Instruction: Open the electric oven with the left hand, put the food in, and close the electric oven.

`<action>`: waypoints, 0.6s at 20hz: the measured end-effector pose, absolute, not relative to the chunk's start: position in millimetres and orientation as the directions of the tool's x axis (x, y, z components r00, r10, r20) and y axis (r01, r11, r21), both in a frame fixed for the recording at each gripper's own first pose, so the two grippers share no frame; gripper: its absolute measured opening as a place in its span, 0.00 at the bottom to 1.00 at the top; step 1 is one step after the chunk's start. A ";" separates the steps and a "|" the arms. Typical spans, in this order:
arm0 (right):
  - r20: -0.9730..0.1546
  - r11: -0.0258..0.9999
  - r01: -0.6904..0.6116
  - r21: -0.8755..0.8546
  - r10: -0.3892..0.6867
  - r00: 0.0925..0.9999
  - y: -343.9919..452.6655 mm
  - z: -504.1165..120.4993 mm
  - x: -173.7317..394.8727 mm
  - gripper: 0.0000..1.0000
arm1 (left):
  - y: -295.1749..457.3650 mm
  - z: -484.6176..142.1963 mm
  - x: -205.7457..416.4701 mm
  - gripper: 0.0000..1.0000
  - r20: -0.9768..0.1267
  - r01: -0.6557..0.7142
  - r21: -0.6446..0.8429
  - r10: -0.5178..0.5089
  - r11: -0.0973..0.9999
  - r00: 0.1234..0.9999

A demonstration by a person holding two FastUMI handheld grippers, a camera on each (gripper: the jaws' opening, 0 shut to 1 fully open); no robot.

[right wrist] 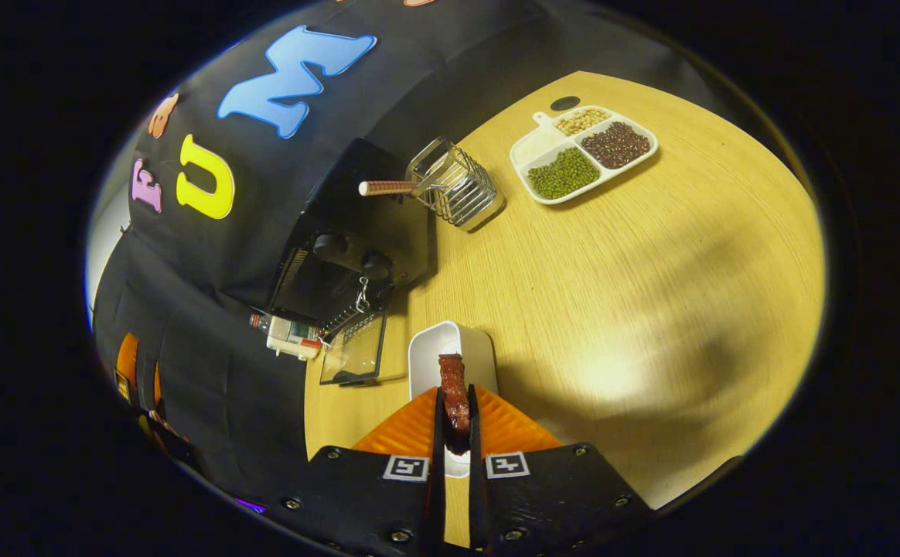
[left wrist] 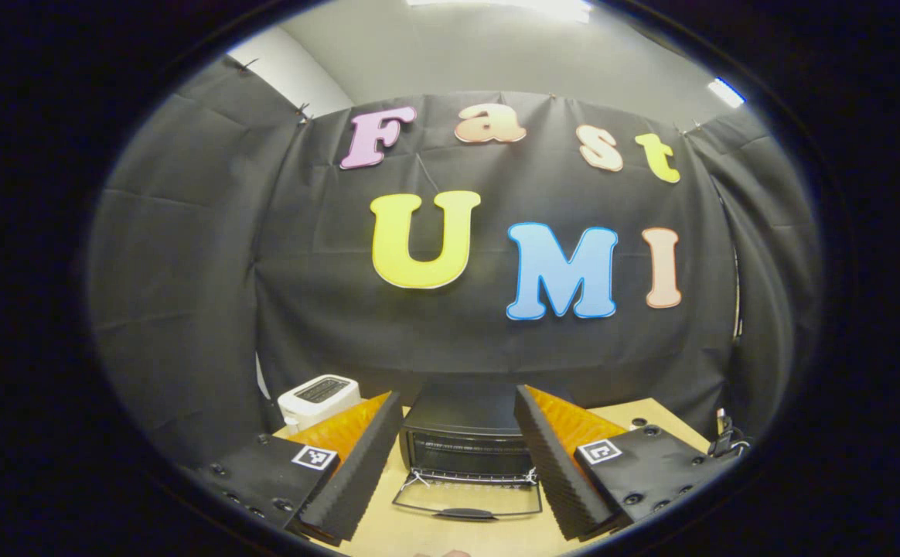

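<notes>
Oven (left wrist: pixel 461 433) door (left wrist: pixel 467 495) dropped open ahead of spread, empty left gripper (left wrist: pixel 454 464). Meat (right wrist: pixel 455 398) pinched in right gripper (right wrist: pixel 455 422), above white dish (right wrist: pixel 450 352). Risk: meat slipped from narrow pinch before oven reached.

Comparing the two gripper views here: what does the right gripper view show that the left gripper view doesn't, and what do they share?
Right gripper view: the right gripper shut on a strip of meat above a white dish, a wire rack, and a divided tray of beans.
Left gripper view: the left gripper, open and holding nothing, and a white appliance beside the oven.
Both: the black oven with its door dropped open, on the wooden table.
</notes>
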State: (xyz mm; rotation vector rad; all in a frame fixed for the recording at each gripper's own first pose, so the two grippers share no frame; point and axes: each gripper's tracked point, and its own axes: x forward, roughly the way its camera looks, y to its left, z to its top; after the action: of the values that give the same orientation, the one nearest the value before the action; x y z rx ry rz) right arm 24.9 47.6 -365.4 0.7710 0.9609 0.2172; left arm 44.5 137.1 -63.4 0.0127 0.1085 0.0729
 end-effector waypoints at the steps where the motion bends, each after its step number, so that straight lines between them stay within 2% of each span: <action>1: -0.653 0.716 0.170 0.677 0.478 0.588 48.6 -361.9 24.3 0.12 | 139.9 -61.7 48.6 1.00 -0.100 -0.057 0.016 0.059 0.998 0.993; 8: -0.595 0.660 0.212 0.721 0.432 0.678 56.2 -321.5 20.9 0.12 | 159.2 -62.3 64.4 1.00 -0.080 0.031 -0.010 -0.031 0.999 0.996; 12: -0.488 0.549 0.192 0.814 0.465 0.739 72.0 -274.1 21.4 0.12 | 172.6 -59.3 69.0 1.00 -0.064 0.058 -0.016 -0.059 0.998 0.996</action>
State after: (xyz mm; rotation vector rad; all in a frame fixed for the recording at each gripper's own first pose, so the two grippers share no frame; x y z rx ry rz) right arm 21.4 72.0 -274.1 0.9998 0.7512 0.1811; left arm 69.0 172.6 -59.3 -0.0146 0.0644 -0.0582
